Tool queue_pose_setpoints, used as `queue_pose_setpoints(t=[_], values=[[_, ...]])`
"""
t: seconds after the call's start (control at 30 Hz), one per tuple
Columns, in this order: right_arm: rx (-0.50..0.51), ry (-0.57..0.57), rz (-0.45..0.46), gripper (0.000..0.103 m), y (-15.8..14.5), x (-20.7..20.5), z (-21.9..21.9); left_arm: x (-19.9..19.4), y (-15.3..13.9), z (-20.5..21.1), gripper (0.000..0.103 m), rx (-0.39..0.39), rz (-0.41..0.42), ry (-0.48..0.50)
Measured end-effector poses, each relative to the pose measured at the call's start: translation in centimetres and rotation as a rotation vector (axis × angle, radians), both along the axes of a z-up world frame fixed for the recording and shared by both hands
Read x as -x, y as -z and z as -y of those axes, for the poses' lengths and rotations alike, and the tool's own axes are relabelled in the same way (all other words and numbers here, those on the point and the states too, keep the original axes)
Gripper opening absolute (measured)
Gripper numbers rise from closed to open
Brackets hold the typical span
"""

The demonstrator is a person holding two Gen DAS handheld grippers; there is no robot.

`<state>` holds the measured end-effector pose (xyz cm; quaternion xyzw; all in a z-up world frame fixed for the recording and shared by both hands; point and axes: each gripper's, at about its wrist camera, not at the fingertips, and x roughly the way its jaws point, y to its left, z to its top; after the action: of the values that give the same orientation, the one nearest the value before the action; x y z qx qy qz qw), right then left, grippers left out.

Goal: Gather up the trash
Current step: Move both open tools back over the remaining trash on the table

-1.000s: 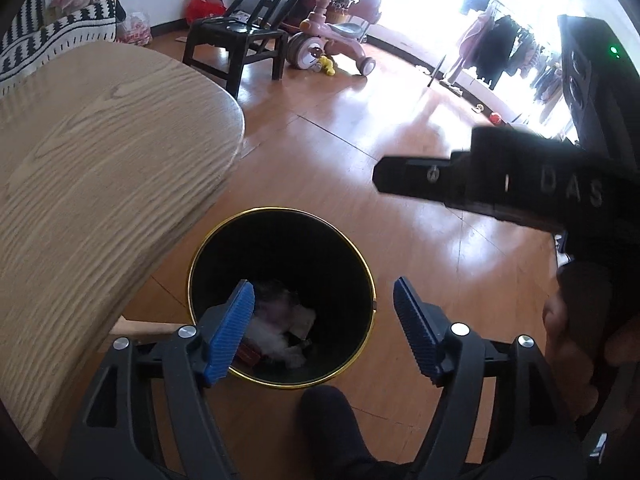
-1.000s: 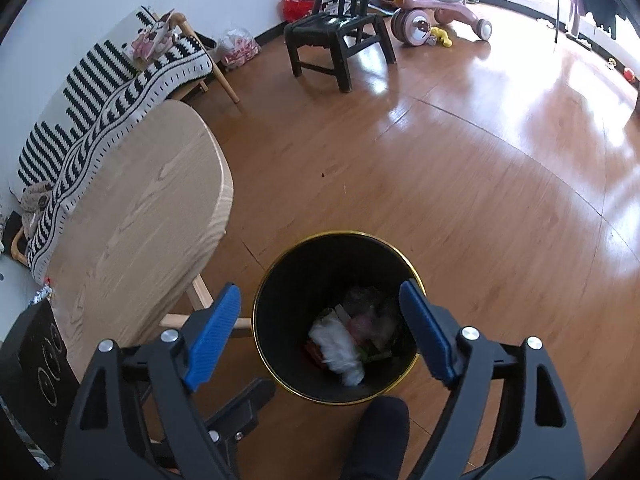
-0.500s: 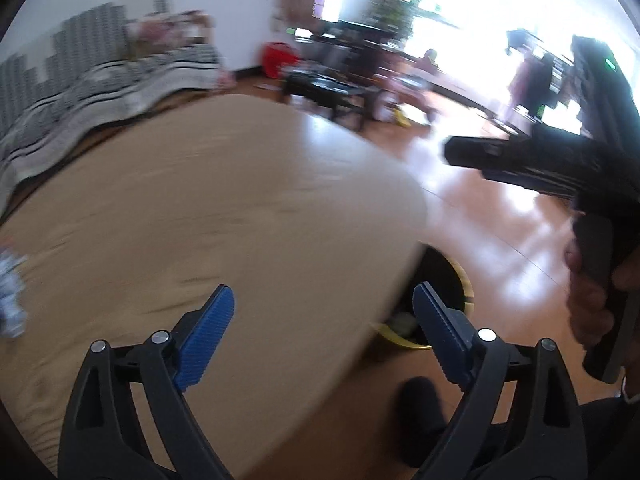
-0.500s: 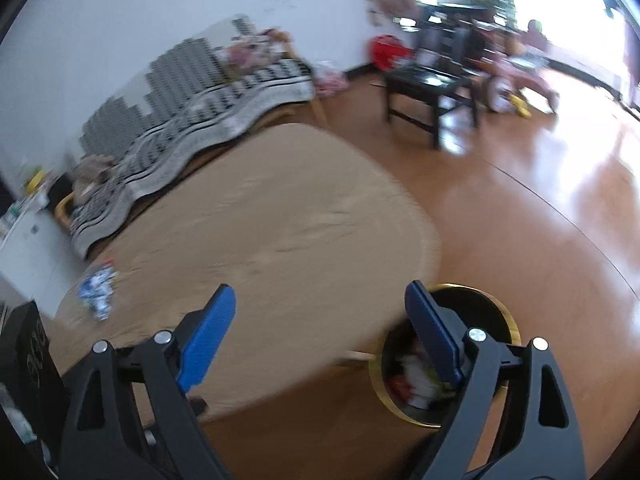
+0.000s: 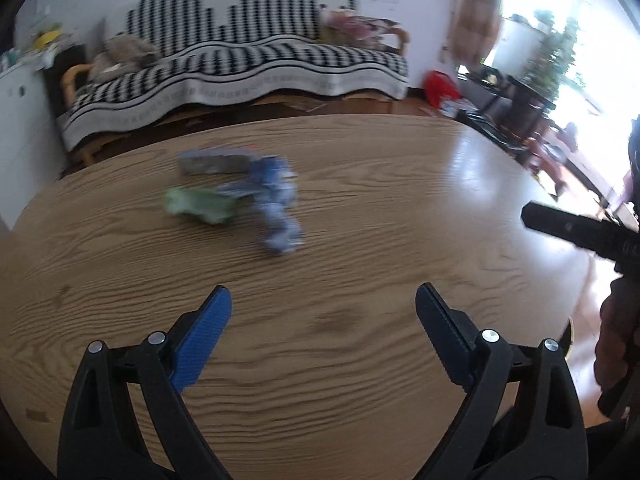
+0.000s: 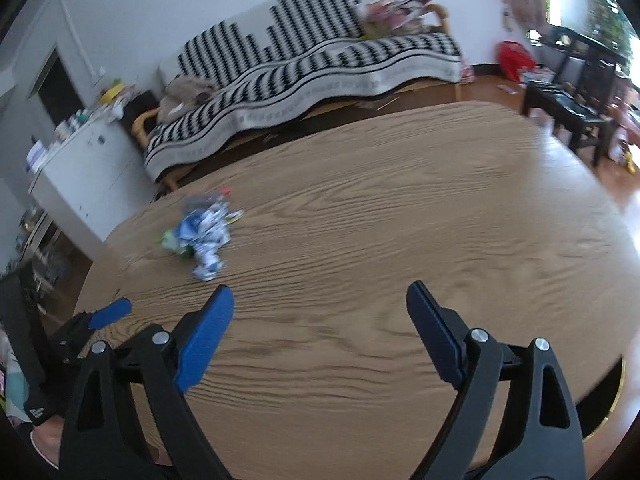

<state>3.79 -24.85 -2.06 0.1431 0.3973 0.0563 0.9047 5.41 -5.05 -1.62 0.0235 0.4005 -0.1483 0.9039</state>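
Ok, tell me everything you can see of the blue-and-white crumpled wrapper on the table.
The blue-and-white wrapper is crumpled, thin packaging, blurred in both views. It lies loose on the wooden table, toward the sofa side, against a green scrap, with a grey packet just behind it. Neither gripper touches it.

On my table (image 5: 360, 360): three trash pieces — one blue-white crumpled wrapper (image 5: 276, 208), one green wrapper (image 5: 196, 205), one grey packet (image 5: 212, 161). One bin (image 6: 610, 400). One sofa (image 5: 240, 68). My grippers: two.
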Motion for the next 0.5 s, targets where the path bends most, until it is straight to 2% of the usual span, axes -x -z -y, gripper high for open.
queue_pose_setpoints(t=[0.2,0.5], values=[[0.005,-0.052,-0.034,0.085,2.3,-3.1,-5.5,-2.0,0.6,-5.4,0.091,0.005,-0.016,-0.103],[-0.011,-0.063,-0.04,0.085,3.7,-6.2,-8.0,-3.8,1.8,-8.4,0.091,0.005,-0.042,-0.172]])
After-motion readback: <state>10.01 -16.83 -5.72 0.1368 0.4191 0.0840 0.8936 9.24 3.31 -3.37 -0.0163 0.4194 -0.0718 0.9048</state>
